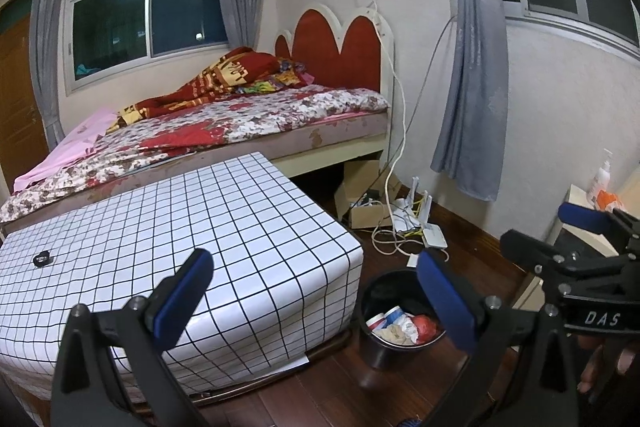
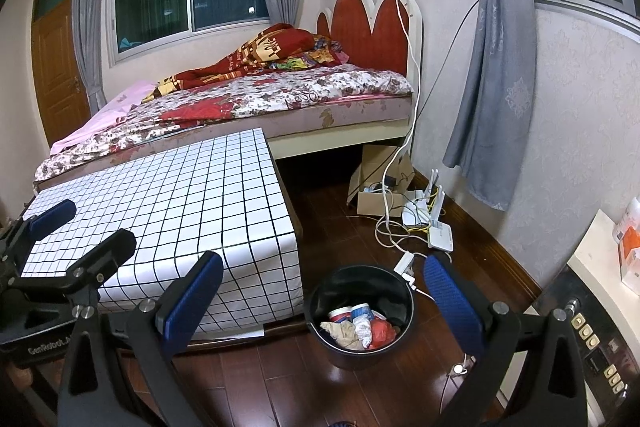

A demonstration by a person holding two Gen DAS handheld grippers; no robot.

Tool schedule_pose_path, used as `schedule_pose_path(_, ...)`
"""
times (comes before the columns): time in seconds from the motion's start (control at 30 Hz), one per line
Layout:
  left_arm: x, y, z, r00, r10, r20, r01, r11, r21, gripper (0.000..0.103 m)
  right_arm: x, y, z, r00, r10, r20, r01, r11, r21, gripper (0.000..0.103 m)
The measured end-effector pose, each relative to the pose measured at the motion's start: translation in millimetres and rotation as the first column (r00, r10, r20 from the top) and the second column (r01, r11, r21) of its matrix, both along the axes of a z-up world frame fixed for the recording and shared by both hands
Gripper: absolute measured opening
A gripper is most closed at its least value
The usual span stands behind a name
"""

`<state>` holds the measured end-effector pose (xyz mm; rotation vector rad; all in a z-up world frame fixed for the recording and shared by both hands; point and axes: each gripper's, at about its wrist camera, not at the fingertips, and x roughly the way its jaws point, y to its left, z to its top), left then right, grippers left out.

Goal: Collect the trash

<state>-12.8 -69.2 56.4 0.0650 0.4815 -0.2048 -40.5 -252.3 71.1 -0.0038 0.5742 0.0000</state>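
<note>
With both tools held above the floor, my left gripper (image 1: 316, 291) is spread wide and empty, and my right gripper (image 2: 324, 299) gapes the same, nothing between its pads. Just below sits the black bin (image 2: 362, 315) on the wood floor, trash (image 2: 362, 327) heaped inside, beside the checked table (image 1: 180, 227). Beyond that, the bed (image 2: 280, 95).

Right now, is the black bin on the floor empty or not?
Not empty. The black bin stands upright and holds trash: crumpled paper, cups, something red.
</note>
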Motion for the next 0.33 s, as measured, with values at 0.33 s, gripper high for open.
schedule_pose_path(0.33,3.2,0.4,-1.8,0.999,-0.048,-0.019,0.048,0.999,0.006,0.102,-1.8,-0.6,-2.5,1.0,-0.012,-0.002,0.012,1.0,0.005,0.102)
